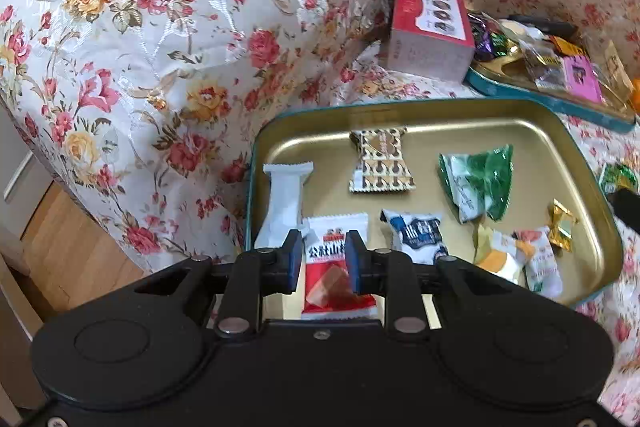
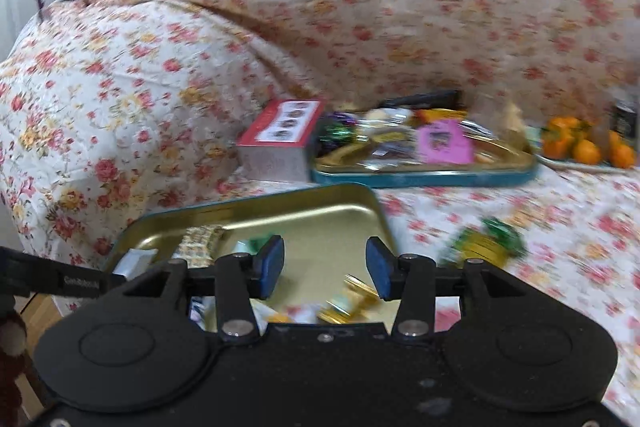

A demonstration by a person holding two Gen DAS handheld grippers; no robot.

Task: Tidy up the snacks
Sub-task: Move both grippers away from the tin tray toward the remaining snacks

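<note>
Blue-padded black left gripper (image 1: pixel 320 259) hangs over the near edge of a shallow gold-lined tin tray with a teal outer wall (image 1: pixel 460 115); its jaws stand narrowly parted with nothing pinched, the red-and-white snack packet with a clear window (image 1: pixel 340 267) lying flat on the tray floor below the gap. Just left of that packet: a long plain white wrapped bar (image 1: pixel 286 203). Further in: a blue-and-white sachet (image 1: pixel 420 233), an orange-and-white sachet (image 1: pixel 502 261) and a pale sachet (image 1: pixel 542 267) touching it, a small gold foil twist candy (image 1: pixel 562 229), a green-and-white crumpled wrapper (image 1: pixel 480 185), a brown-and-cream patterned wrapper (image 1: pixel 380 163) toward the far wall. Black right gripper with blue pads (image 2: pixel 325 265), view motion-blurred, over the same tray's right side (image 2: pixel 256 201); jaws stand wide and are opening, nothing between the pads, gold candy (image 2: pixel 348 301) on the tray below them. Green-and-gold wrapped candy (image 2: pixel 486 243) lies outside the tray, on the floral bedspread (image 2: pixel 520 207) just right of it. Behind the tray: a red-and-white cardboard box (image 1: pixel 430 31), and touching its right side a second teal-walled tin lid (image 1: pixel 540 95) heaped with mixed wrapped sweets, a pink packet (image 1: pixel 582 77) among them. Oranges (image 2: pixel 584 145) sit further right, details blurred
</note>
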